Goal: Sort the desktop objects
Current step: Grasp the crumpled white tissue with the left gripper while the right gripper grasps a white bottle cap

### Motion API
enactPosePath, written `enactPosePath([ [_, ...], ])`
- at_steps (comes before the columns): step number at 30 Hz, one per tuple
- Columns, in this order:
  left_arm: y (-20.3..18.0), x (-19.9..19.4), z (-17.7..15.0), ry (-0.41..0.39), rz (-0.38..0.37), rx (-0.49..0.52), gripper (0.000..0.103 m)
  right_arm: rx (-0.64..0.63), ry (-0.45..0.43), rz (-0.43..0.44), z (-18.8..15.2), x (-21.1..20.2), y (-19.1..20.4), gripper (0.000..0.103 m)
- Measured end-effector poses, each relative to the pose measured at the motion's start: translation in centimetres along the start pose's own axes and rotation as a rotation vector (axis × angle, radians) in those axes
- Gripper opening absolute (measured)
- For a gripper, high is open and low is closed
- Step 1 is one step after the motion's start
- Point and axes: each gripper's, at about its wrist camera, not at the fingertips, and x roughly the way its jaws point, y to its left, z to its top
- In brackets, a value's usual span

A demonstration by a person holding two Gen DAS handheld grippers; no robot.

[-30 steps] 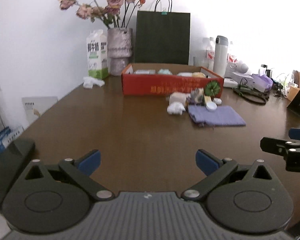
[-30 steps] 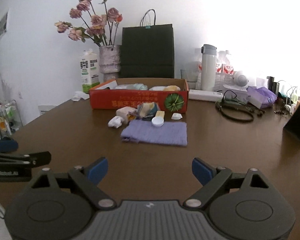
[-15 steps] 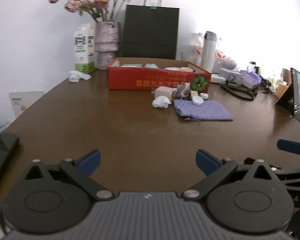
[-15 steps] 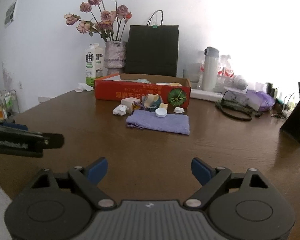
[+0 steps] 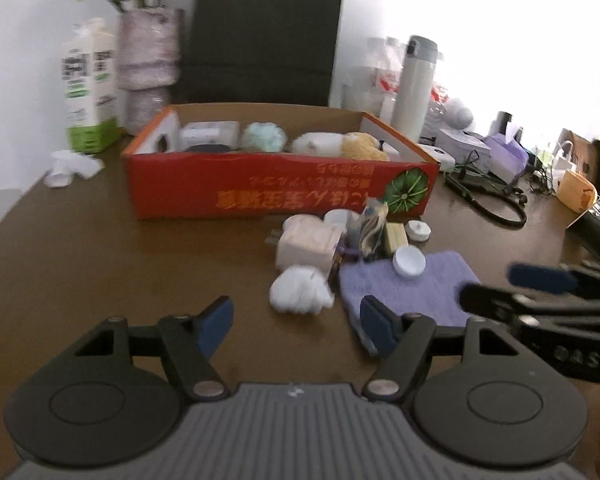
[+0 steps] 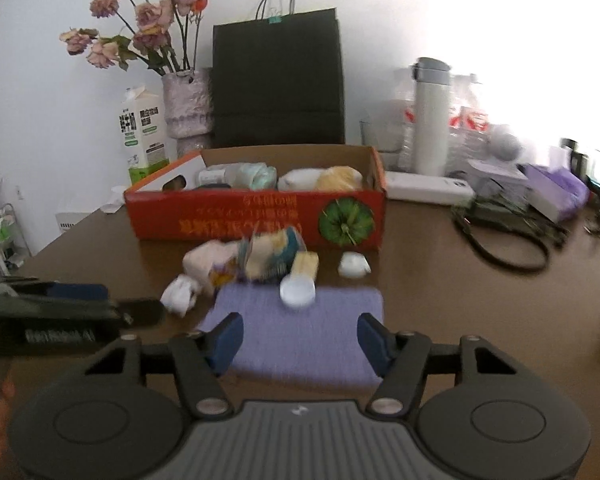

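A red cardboard box (image 5: 260,196) (image 6: 220,224) with several soft items inside stands mid-table. In front of it lie a purple cloth (image 5: 416,288) (image 6: 300,336), a white round cap (image 5: 409,261) (image 6: 297,291), a pink packet (image 5: 308,245), a crumpled white tissue (image 5: 300,295) (image 6: 180,298), a patterned pouch (image 6: 272,256) and a small white lid (image 6: 354,266). My left gripper (image 5: 296,326) is open and empty, just short of the tissue. My right gripper (image 6: 300,338) is open and empty, low over the near edge of the cloth.
Behind the box stand a milk carton (image 6: 144,136), a vase of dried roses (image 6: 186,108), a black paper bag (image 6: 278,80) and a white thermos (image 6: 432,116). Cables (image 6: 504,236) and boxes crowd the right. A crumpled tissue (image 5: 70,166) lies far left.
Both grippers have moved forward across the table toward the pile in front of the red box. Both stay open and empty.
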Motion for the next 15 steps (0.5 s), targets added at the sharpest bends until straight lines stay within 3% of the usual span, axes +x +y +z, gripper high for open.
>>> enactPosePath([
  [1, 0.1, 1.1, 0.4, 0.012, 0.004, -0.006, 0.07, -0.005, 0.008, 0.004, 0.6, 1.2, 0.0, 0.062],
  [4, 0.7, 3.4, 1.0, 0.066, -0.011, -0.043, 0.039, -0.013, 0.057, -0.005, 1.9, 4.9, 0.3, 0.058],
  [6, 1.2, 4.1, 0.8, 0.085, -0.031, -0.082, 0.026, -0.001, 0.081, -0.006, 2.0, 6.6, 0.4, 0.051],
  [8, 1.3, 3.4, 0.6, 0.06, -0.032, -0.073, 0.024, 0.016, 0.104, -0.01, 1.9, 7.9, 0.4, 0.028],
  [12, 0.9, 1.3, 0.3, 0.013, -0.034, -0.069, 0.022, 0.004, 0.091, -0.027, 1.5, 8.4, 1.1, 0.027],
  [15, 0.7, -1.3, -0.1, -0.023, -0.028, -0.073, 0.022, 0.02, 0.056, -0.017, 1.4, 6.3, 1.0, 0.027],
])
